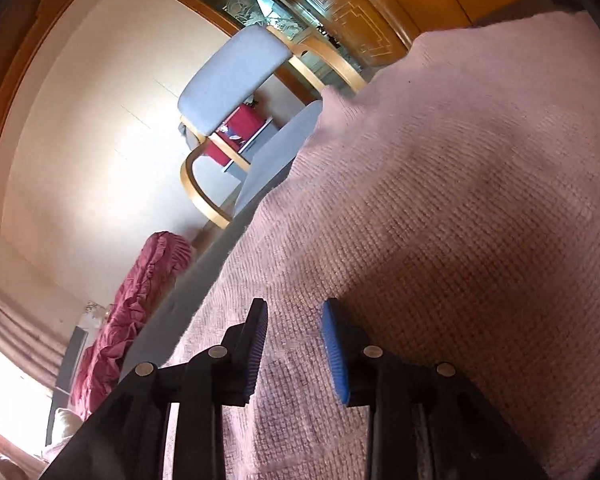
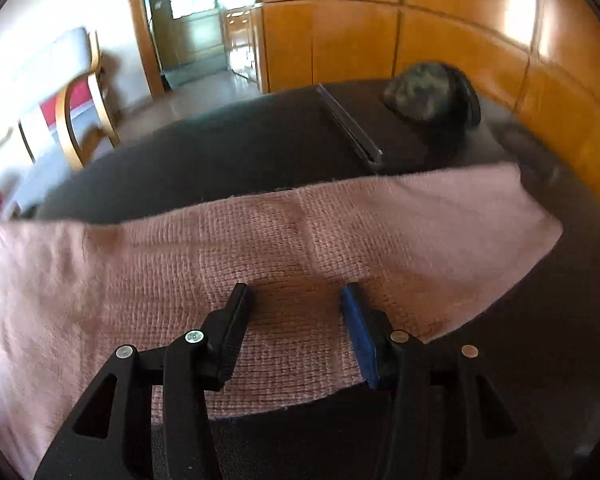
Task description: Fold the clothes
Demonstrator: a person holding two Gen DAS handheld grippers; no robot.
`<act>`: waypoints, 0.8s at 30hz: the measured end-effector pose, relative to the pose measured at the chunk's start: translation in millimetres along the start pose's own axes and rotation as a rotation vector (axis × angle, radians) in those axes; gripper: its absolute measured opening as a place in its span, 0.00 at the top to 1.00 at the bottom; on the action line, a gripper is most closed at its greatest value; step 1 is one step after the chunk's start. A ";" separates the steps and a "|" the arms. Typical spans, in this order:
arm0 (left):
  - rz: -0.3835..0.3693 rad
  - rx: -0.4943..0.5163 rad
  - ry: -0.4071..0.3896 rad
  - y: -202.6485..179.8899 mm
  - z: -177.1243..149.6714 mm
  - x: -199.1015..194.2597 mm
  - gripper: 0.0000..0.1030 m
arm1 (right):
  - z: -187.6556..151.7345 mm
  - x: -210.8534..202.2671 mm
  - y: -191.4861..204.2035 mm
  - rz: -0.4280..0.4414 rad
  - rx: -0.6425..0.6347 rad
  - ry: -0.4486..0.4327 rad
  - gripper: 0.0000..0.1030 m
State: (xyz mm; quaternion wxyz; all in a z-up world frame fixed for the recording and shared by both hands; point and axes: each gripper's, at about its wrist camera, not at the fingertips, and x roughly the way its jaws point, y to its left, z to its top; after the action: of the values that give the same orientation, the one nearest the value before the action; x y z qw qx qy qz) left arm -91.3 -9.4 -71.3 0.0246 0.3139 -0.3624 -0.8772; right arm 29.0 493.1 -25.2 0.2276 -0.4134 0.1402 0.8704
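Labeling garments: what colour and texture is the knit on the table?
Dusty pink knit garment, waffle-like weave; clearest in the right wrist view.

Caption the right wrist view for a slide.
Open right claw above a pink knit cloth spread on a dark table.

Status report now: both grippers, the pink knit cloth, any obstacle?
Left gripper open over pink knit cloth. Right gripper open, nothing gripped. Cloth flat on dark table. Camouflage cap behind, clear.
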 end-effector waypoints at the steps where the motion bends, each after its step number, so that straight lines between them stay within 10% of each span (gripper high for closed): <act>1: -0.005 -0.005 0.000 1.8 -1.1 -0.6 0.73 | -0.1 -2.0 1.4 -0.002 -0.012 0.000 0.50; 10: -0.009 -0.017 -0.008 0.1 -4.3 1.5 0.73 | 3.3 -30.0 -29.1 0.150 0.244 -0.041 0.50; 24: -0.083 -0.081 0.000 9.5 -6.2 3.8 0.72 | 7.0 -9.0 -143.0 0.160 0.657 -0.053 0.46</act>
State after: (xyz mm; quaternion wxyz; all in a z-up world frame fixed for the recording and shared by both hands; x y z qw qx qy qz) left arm -92.5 -21.3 -70.5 0.0011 0.3272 -0.3133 -0.8915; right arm 102.6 616.2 -21.8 0.2830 -0.2830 0.4394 0.8042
